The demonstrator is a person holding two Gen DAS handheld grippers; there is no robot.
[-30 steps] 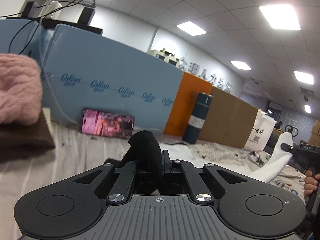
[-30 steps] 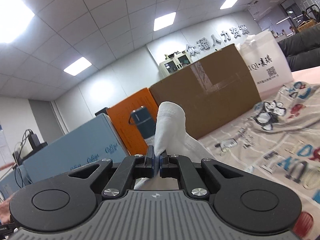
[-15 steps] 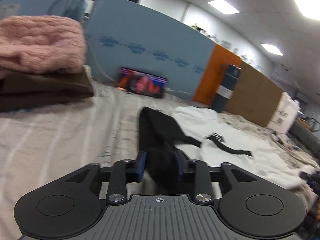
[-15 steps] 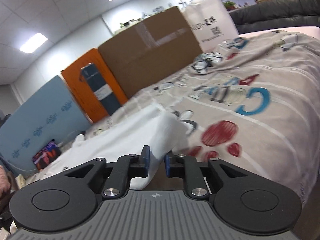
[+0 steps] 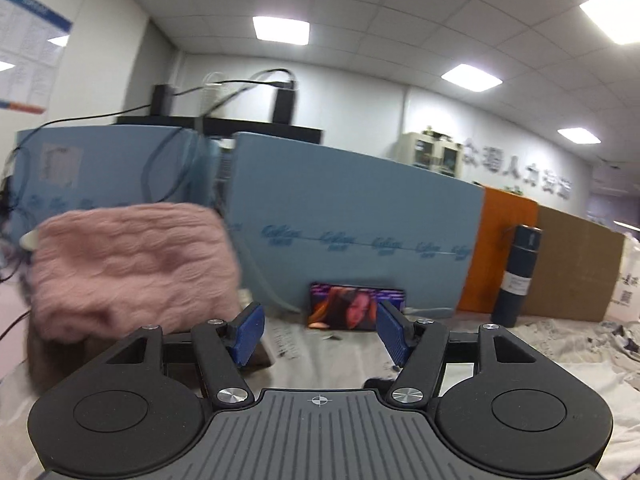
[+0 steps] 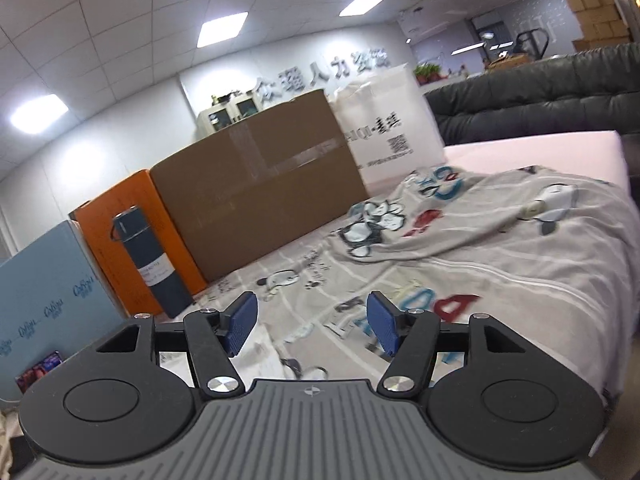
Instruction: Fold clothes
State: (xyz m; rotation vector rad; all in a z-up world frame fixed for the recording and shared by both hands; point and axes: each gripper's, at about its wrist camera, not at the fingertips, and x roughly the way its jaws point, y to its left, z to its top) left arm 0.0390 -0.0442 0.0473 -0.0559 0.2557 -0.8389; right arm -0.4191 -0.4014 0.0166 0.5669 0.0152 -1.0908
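Bedsheet [image 6: 500,248] printed with cartoons covers the bed, where a white garment [image 5: 500,376] lies just beneath both tools, partly hidden. Pink sweater [image 5: 132,264] sits folded at the left edge. Left gripper [image 5: 318,330] and right gripper [image 6: 310,326] are opening, nothing between their jaws. Soft, light cloth likely drapes and slides; hems or corners offer the surest hold.

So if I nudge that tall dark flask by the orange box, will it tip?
Probably. The flask is tall and narrow, standing upright on a soft, wrinkled bedsheet, so its footing looks unsteady. Once down, its round body would likely roll.
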